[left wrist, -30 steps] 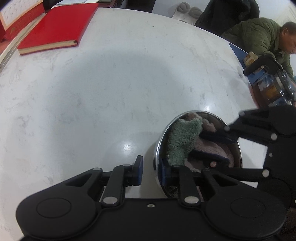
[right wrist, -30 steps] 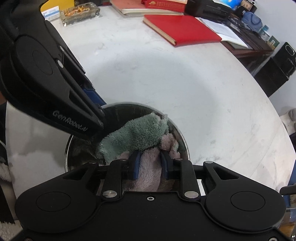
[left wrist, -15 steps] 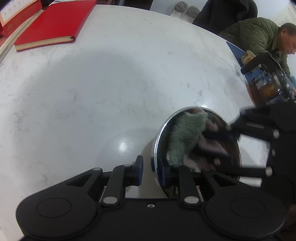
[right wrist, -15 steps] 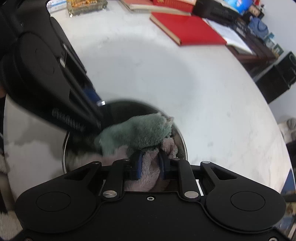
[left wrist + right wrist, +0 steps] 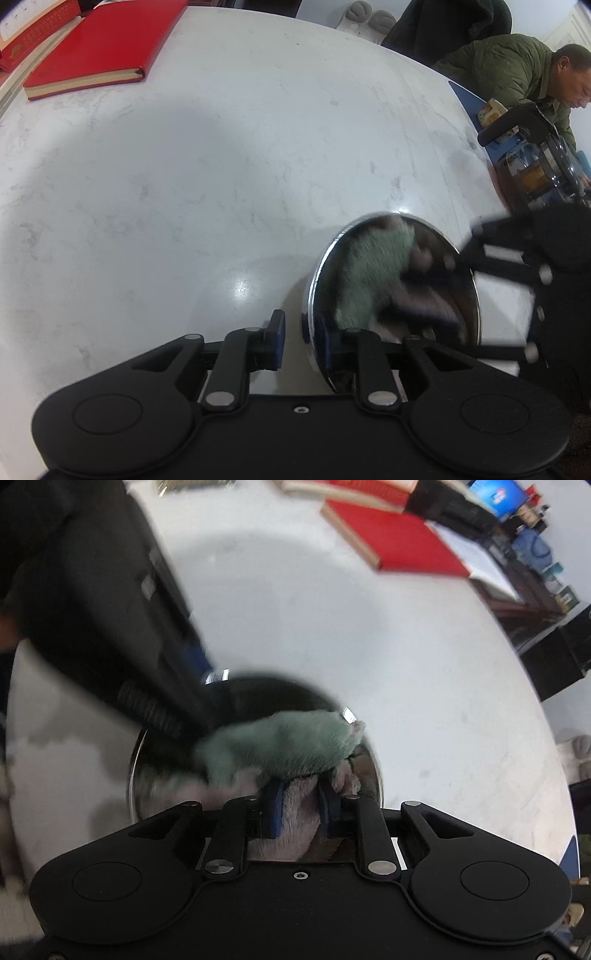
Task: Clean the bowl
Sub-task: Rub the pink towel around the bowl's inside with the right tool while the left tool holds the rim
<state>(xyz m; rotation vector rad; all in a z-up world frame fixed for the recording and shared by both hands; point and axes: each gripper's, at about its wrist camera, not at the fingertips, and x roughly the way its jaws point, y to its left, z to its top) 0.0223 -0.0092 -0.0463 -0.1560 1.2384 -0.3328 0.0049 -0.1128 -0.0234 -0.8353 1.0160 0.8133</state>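
Note:
A steel bowl stands on the white marble table, close in front of my left gripper. That gripper is shut on the bowl's near rim, one blue pad outside the wall and one inside. Inside the bowl lies a fluffy cloth, green on one side and pinkish on the other. My right gripper is shut on the pinkish part of the cloth, down in the bowl. In the left wrist view the right gripper reaches in from the right, blurred. In the right wrist view the left gripper is a dark blur at the bowl's left rim.
A red book lies at the table's far left, with more books behind it. A glass teapot stands at the right edge of the table. Beyond it sits a person in a green jacket. Broad bare tabletop lies between the bowl and the book.
The right gripper has rolled and swept the cloth round inside the bowl, the green part shifting toward the far rim. The left gripper has kept still on the rim.

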